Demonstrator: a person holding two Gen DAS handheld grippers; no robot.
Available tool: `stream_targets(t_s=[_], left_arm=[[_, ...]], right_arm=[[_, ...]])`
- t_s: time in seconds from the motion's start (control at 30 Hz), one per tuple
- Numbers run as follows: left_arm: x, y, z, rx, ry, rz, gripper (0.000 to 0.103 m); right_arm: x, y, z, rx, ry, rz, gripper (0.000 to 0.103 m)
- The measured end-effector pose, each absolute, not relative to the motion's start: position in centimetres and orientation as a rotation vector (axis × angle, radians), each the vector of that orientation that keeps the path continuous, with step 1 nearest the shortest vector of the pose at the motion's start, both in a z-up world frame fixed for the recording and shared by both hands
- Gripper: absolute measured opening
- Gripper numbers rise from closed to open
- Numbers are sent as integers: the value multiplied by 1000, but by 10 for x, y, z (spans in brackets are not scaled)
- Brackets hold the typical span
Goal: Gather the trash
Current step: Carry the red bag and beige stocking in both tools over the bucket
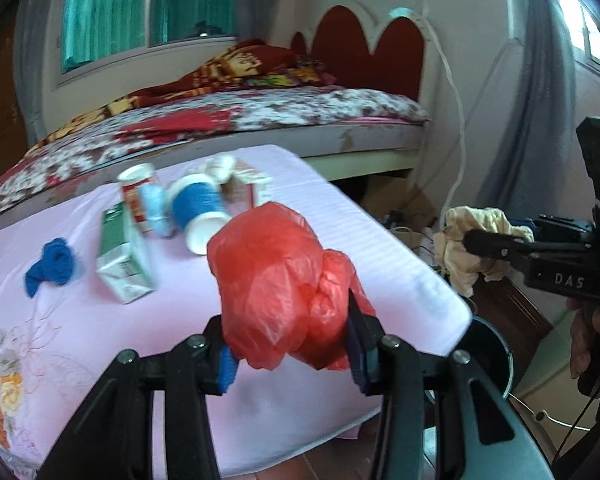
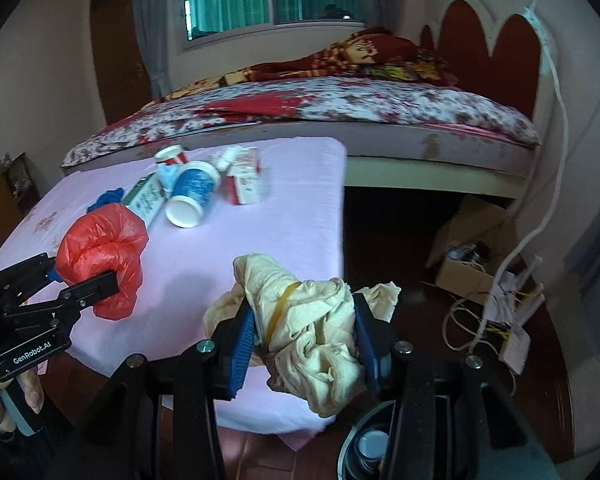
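My left gripper [image 1: 292, 344] is shut on a crumpled red plastic bag [image 1: 276, 280], held above the near right corner of the pink-covered table [image 1: 340, 216]. My right gripper [image 2: 304, 336] is shut on a wad of cream paper [image 2: 308, 328] with a yellow rubber band, past the table's right front corner. Each gripper shows in the other's view: the left gripper [image 2: 88, 280] with the red bag [image 2: 100, 252], the right gripper [image 1: 496, 248] with the cream wad [image 1: 476, 236]. A dark round bin [image 2: 368, 444] sits on the floor below the right gripper.
Still on the table lie a blue-and-white cup [image 1: 198, 210], a green-and-white carton [image 1: 120, 256], a blue cloth [image 1: 52, 266], a red-and-white box [image 2: 246, 178] and a red-labelled can [image 1: 138, 188]. A bed [image 1: 228, 120] stands behind. Cardboard boxes and cables [image 2: 484, 280] clutter the floor at right.
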State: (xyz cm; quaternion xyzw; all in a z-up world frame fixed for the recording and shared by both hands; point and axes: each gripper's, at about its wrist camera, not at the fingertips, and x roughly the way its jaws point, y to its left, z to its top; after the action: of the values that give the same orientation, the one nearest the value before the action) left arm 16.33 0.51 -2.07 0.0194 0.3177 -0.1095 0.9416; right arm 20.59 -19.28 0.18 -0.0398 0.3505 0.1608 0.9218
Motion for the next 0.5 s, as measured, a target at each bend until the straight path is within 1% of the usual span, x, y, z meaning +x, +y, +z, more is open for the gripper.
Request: stream_targets(t_s=[0.5], left_arm=[[150, -91, -29, 92, 671, -401, 45]], right_arm=[[164, -295, -16, -29, 762, 197, 48]])
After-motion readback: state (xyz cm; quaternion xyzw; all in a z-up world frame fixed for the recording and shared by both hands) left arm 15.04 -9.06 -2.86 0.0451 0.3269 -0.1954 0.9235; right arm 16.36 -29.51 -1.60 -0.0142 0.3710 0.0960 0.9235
